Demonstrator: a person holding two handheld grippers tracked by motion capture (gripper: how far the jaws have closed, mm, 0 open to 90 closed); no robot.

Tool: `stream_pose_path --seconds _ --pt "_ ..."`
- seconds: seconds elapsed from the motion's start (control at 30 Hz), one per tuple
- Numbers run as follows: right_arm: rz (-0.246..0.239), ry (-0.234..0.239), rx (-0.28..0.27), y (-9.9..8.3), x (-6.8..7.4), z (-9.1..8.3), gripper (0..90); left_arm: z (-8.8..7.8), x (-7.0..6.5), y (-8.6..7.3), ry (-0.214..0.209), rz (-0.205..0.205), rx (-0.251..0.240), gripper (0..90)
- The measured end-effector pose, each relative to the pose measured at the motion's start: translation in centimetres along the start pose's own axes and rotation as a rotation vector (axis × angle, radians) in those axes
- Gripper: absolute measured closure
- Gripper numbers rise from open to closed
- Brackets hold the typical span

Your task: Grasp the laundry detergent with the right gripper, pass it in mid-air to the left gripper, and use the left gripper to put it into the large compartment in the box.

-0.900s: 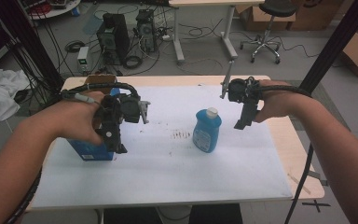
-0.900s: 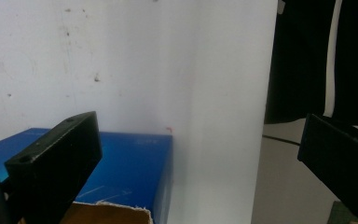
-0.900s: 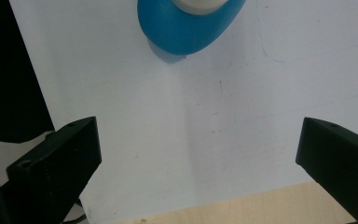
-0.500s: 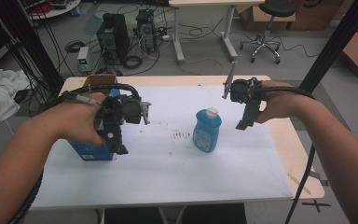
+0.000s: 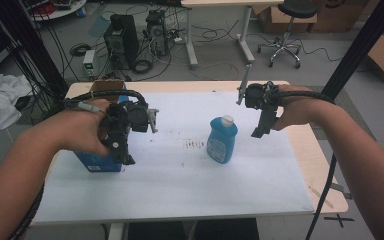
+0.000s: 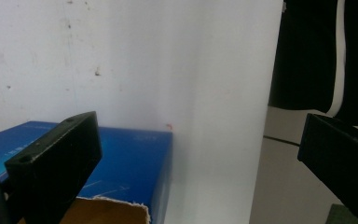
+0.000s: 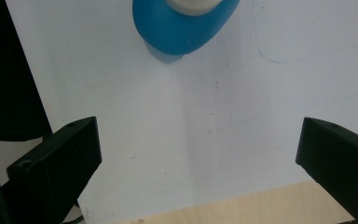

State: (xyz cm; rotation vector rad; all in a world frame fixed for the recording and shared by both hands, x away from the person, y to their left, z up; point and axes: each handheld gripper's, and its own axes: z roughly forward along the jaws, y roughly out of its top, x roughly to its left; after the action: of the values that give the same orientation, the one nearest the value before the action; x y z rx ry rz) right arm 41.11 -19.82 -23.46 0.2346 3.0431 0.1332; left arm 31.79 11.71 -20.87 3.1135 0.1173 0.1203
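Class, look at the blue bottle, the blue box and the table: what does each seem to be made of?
Bottle: probably plastic, smooth and slightly glossy blue, with a white cap.
Box: cardboard, printed blue outside; a brown, ragged flap edge shows in the left gripper view.
Table: pale wood-look top at the edges, under a matte white sheet with faint marks; the sheet's material is unclear.

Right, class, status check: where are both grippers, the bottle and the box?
Left gripper open over blue box. Right gripper open, beside blue bottle, apart. Bottle upright, untouched. Nothing between.

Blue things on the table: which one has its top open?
The blue box under the left gripper: its brown cardboard flaps stand open. The blue bottle is capped white.
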Motion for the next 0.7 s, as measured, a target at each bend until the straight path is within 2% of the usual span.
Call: stream_pose_path --seconds 0.3,0.53,0.7 --pt "0.017 0.006 0.004 -0.4 0.0 0.5 0.0 0.0 0.2 -0.2 0.006 -0.003 0.008 0.1" --pt "0.031 0.006 0.007 -1.0 0.1 1.0 0.0 0.8 0.4 -0.2 -0.011 0.003 0.002 0.1" --pt "0.070 -0.006 -0.052 -2.0 0.4 0.9 0.0 1.1 0.5 0.0 -0.011 0.020 -0.002 0.1"
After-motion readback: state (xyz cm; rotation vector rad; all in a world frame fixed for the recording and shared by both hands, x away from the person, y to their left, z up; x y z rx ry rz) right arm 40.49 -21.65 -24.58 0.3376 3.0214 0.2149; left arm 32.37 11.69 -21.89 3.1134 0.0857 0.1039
